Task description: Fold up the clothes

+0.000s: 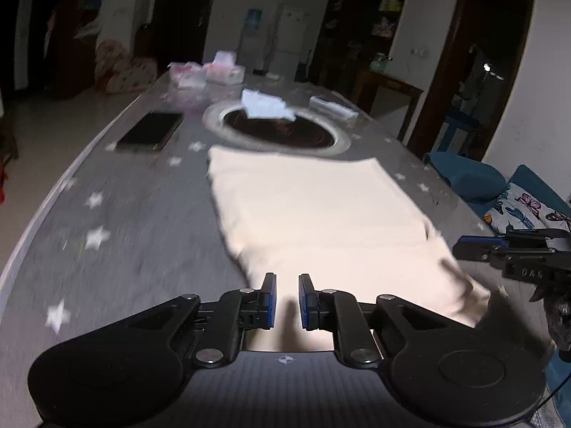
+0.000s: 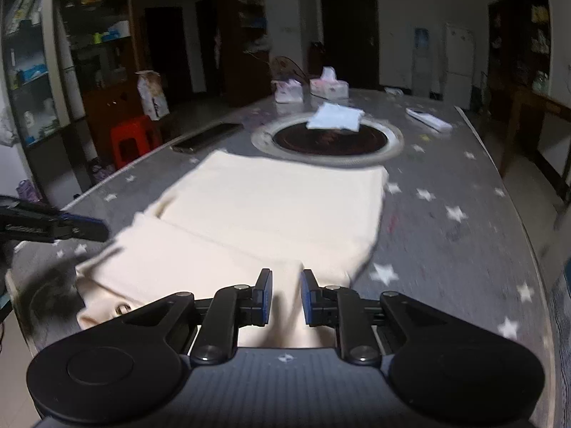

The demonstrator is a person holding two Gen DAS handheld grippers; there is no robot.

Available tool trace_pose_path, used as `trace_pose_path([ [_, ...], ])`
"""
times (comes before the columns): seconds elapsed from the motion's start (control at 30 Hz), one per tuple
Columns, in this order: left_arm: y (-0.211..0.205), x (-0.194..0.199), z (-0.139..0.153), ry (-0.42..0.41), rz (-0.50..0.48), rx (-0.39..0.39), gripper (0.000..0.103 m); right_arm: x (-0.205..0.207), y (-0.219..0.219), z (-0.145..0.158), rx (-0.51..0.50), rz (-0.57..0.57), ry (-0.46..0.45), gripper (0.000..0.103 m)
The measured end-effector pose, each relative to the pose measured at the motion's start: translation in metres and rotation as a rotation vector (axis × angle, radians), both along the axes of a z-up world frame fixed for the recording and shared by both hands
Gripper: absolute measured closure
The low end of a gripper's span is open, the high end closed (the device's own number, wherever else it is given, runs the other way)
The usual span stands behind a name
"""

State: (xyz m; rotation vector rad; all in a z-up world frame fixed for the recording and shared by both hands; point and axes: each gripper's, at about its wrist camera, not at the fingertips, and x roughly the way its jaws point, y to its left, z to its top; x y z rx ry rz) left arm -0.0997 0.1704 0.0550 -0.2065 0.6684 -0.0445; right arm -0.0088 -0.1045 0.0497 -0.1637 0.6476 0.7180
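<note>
the cream garment [image 1: 314, 214] lies folded flat mid-frame on the grey star-print table [image 1: 117, 221], its far edge touching the round inset ring [image 1: 274, 128]; bare tabletop lies open on both sides of it. a phone [image 1: 151, 131] lies in the upper left, tissue packs behind. the left gripper [image 1: 287, 301] and right gripper [image 2: 287, 297] each hang over the near hem, jaws narrowly parted, holding nothing.

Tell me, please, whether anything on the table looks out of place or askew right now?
Mostly tidy. The cream garment lies flat but its near left corner is rumpled and uneven. A white folded cloth overhangs the dark round inset in the table. Both grippers, left and right, are open.
</note>
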Motion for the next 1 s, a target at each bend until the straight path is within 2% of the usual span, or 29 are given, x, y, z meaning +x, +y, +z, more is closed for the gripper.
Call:
trace_pose_path([
  [0.23, -0.009, 0.045, -0.014, 0.03, -0.023, 0.033, 0.088, 0.021, 0.024, -0.016, -0.029, 0.052, 0.012, 0.087],
  [0.37, -0.007, 0.048, -0.024, 0.047, -0.027, 0.045, 0.085, 0.022, 0.022, -0.022, -0.047, 0.055, 0.016, 0.086],
  [0.5, -0.012, 0.035, -0.015, 0.024, -0.04, 0.047, 0.075, 0.003, 0.015, -0.011, -0.045, 0.094, -0.018, 0.084],
  [0.77, -0.04, 0.002, -0.013, 0.01, -0.146, 0.12, 0.075, -0.027, 0.009, -0.022, -0.099, 0.156, -0.006, 0.079],
  [1.0, -0.044, -0.037, -0.003, -0.032, -0.231, 0.193, 0.074, -0.037, 0.001, -0.016, -0.089, 0.17, -0.018, 0.075],
])
